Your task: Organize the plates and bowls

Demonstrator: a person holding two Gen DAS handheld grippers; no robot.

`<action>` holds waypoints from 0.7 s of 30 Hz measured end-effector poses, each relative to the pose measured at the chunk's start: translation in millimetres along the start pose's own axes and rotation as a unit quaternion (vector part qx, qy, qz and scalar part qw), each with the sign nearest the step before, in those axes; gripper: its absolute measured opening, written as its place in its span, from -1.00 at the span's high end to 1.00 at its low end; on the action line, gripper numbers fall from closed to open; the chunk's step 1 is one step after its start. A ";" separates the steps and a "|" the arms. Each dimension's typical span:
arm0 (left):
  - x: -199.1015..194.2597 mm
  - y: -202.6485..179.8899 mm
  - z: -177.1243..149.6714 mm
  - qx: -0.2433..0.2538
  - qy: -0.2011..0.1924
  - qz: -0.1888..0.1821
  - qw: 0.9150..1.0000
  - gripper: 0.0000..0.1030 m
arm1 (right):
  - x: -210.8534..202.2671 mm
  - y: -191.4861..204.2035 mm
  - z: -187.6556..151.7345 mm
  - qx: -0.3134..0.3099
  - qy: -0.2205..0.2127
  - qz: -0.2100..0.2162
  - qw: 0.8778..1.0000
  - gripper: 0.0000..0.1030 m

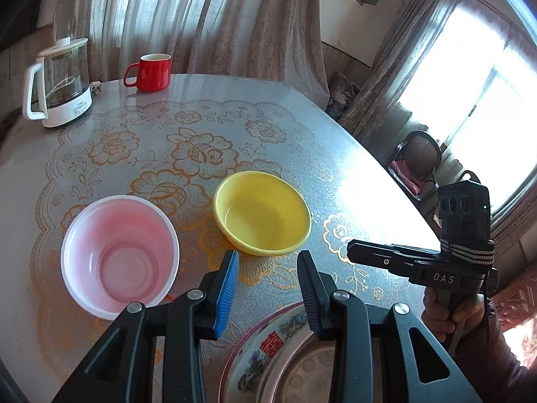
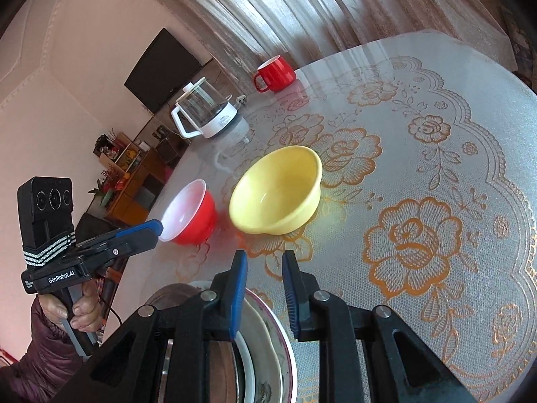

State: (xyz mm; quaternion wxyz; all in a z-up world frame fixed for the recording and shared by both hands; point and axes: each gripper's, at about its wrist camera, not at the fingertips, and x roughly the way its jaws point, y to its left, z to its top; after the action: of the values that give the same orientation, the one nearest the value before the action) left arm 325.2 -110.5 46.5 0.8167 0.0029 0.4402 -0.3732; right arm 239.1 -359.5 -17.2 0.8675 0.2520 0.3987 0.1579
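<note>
A yellow bowl [image 1: 261, 213] [image 2: 275, 191] stands on the table, with a red bowl [image 1: 119, 257] [image 2: 191, 213], white inside, to its left. A patterned plate [image 1: 255, 352] [image 2: 268, 329] lies at the near edge with a metal dish [image 1: 312, 372] on it. My left gripper [image 1: 268, 258] [image 2: 157, 226] hovers open just short of the yellow bowl, right of the red bowl's rim, nothing between its blue pads. My right gripper [image 2: 264, 258] [image 1: 350, 252] hangs above the plate's far rim, its jaws a narrow gap apart and empty.
A red mug [image 1: 151, 72] [image 2: 275, 74] and a glass kettle [image 1: 58, 82] [image 2: 208, 110] stand at the table's far side. The table [image 1: 335, 154] carries a floral cover [image 2: 419, 235]. A chair [image 1: 419, 161] stands past the right edge. Curtains hang behind.
</note>
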 end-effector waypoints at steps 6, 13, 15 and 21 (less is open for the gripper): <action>26.6 6.9 22.0 -0.004 0.010 0.011 1.000 0.28 | 13.6 -9.7 14.3 0.011 -0.003 0.005 1.000 0.60; 58.3 15.6 33.3 -0.013 0.033 0.016 0.999 0.20 | 28.4 -18.2 24.3 0.026 -0.003 0.002 1.000 0.57; 65.1 18.1 34.4 -0.016 0.037 0.019 0.999 0.20 | 31.7 -20.8 24.1 0.031 -0.002 0.002 1.000 0.57; 82.4 17.1 37.9 -0.009 0.057 0.013 0.998 0.27 | 38.8 -23.3 23.4 0.034 0.001 -0.007 0.999 0.66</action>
State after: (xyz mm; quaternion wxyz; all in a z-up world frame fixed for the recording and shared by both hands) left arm 390.3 -160.8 4.7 0.7950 0.0219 0.4893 -0.3579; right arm 283.4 -367.5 -41.1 0.8592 0.2780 0.4067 0.1383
